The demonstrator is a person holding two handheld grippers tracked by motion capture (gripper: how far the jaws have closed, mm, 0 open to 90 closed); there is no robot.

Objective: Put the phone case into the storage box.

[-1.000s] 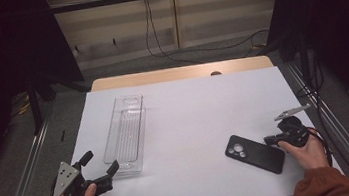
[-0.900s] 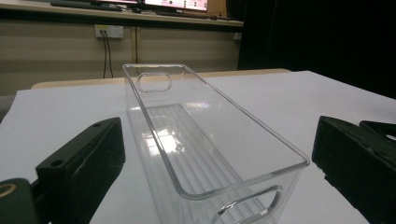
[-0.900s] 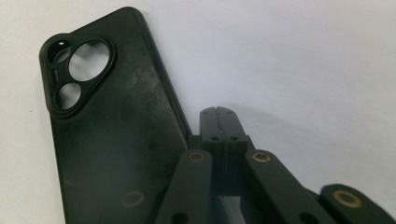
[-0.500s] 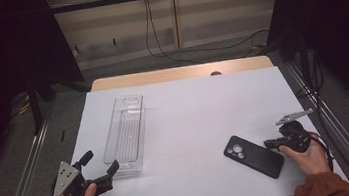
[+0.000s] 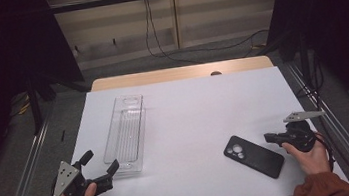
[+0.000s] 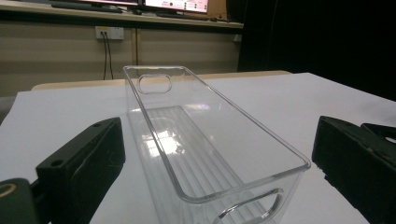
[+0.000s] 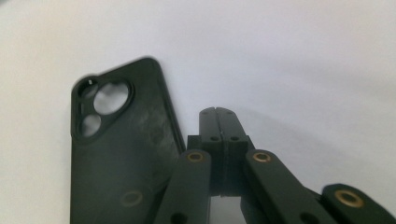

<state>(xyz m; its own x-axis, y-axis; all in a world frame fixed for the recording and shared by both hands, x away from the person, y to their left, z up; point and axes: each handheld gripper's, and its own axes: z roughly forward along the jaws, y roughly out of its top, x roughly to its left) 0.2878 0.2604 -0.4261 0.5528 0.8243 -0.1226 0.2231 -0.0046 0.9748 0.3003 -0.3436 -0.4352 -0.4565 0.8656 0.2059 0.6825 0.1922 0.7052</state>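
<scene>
One clear bin (image 5: 126, 132) beside left gripper (image 5: 98, 169)

- A table (image 5: 188, 106) with a white top is carrying two items; a bare wooden strip is showing along its far edge.
- A clear plastic bin (image 5: 126, 131) is lying lengthwise on the left part, empty, open side up.
- A black phone case (image 5: 253, 156) is lying flat, camera cut-outs up, well to the right of the bin, nearer the front edge.
</scene>
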